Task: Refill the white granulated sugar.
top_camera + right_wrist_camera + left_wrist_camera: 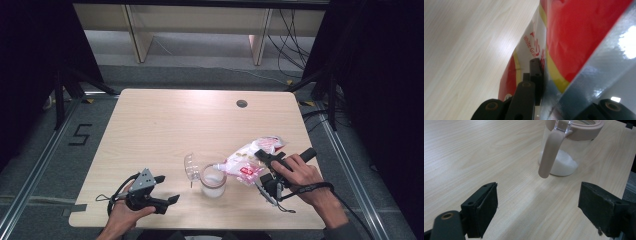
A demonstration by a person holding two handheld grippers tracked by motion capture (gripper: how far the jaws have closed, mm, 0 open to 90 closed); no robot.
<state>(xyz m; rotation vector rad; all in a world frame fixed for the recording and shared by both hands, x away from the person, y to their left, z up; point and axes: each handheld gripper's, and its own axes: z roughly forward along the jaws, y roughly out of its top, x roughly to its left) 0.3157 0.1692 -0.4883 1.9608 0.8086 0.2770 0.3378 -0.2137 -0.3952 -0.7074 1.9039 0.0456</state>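
Right gripper: clamped on sugar bag, tilted so its mouth feeds the jar | Jar: near table front, lid open | Left gripper: jaws apart, idle beside jar.

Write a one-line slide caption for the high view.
Right hand-held gripper tips a sugar bag into an open jar; left hand-held gripper waits open.
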